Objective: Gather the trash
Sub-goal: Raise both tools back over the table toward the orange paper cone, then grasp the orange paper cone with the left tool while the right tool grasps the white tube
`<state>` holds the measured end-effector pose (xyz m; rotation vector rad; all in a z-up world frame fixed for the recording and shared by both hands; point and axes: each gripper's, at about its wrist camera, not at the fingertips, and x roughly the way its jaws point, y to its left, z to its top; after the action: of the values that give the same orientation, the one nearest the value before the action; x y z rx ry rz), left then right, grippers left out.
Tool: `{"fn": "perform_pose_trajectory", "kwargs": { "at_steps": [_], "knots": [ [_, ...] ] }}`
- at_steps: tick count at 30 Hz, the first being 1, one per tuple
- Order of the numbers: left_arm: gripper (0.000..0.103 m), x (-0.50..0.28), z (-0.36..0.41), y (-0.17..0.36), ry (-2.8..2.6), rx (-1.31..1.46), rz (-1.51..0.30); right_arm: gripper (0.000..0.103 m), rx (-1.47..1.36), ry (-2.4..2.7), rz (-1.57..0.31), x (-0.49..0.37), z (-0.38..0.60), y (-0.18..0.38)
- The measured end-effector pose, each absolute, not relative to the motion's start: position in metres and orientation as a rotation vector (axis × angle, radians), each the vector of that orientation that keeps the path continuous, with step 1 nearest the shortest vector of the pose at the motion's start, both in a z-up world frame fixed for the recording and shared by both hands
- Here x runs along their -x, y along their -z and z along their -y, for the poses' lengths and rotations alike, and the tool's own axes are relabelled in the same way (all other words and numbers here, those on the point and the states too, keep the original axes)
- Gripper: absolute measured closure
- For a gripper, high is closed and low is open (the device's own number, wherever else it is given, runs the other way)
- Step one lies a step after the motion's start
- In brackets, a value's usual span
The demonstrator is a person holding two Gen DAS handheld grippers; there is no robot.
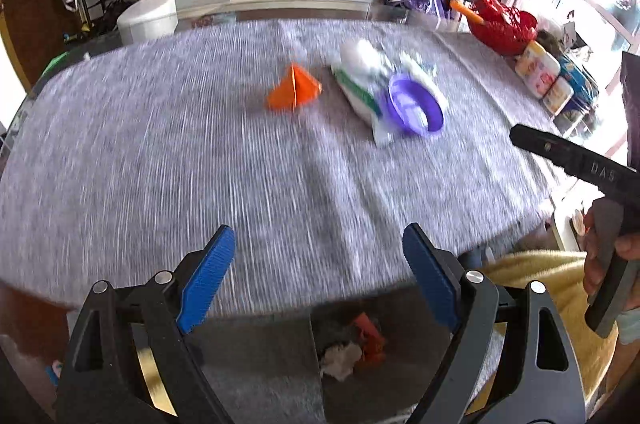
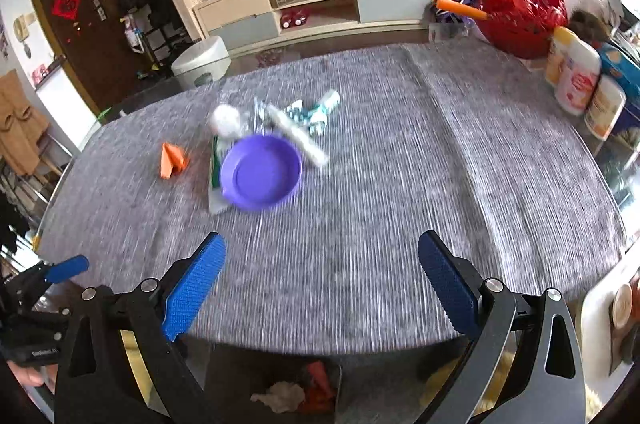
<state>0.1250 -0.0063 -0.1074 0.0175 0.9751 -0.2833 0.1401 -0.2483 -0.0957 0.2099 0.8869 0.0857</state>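
Trash sits past the middle of the grey tablecloth [image 1: 160, 164] in the left wrist view, all of it blurred: an orange folded paper [image 1: 294, 88] with its peak pointing up, and just right of it a white wrapper with a green stripe [image 1: 358, 92] whose long axis runs from far left to near right, a purple bowl [image 1: 416, 110] tipped on its side against it. The left gripper [image 1: 318, 254] hovers over the near table edge, jaws spread wide and holding nothing. At the right edge a hand grasps the other tool, lettered "DAS". In the right wrist view the purple bowl [image 2: 260, 178] looks empty, its opening facing the camera, with the wrapper [image 2: 216, 180] under its left side, a white ball [image 2: 226, 120] and crumpled packets [image 2: 308, 116] behind it, and the orange paper [image 2: 172, 158] apart to the left. The right gripper [image 2: 322, 262] is likewise spread and empty. Labelled tubs [image 2: 576, 80] stand at the far right; their print is unreadable.
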Motion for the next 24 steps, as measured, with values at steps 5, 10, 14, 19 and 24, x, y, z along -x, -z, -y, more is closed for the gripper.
{"fn": "perform_pose_trajectory", "kwargs": {
  "at_steps": [5, 10, 14, 19, 24],
  "knots": [
    [0.022, -0.163, 0.010, 0.102, 0.282, -0.014, -0.956, 0.006, -0.218, -0.101, -0.894, -0.171, 0.243, 0.101],
    [0.022, -0.197, 0.009, 0.105, 0.272, -0.006, -0.954, 0.032, -0.213, -0.132, -0.921, -0.204, 0.236, 0.111],
    [0.027, -0.222, 0.007, 0.109, 0.270, 0.007, -0.957, 0.057, -0.203, -0.165, -0.953, -0.229, 0.229, 0.120],
    [0.050, -0.247, 0.010, 0.119, 0.288, 0.025, -0.984, 0.068, -0.194, -0.182, -0.973, -0.247, 0.228, 0.127],
    [0.054, -0.262, 0.020, 0.126, 0.306, 0.016, -0.994, 0.068, -0.174, -0.191, -1.000, -0.253, 0.225, 0.133]
  ]
}}
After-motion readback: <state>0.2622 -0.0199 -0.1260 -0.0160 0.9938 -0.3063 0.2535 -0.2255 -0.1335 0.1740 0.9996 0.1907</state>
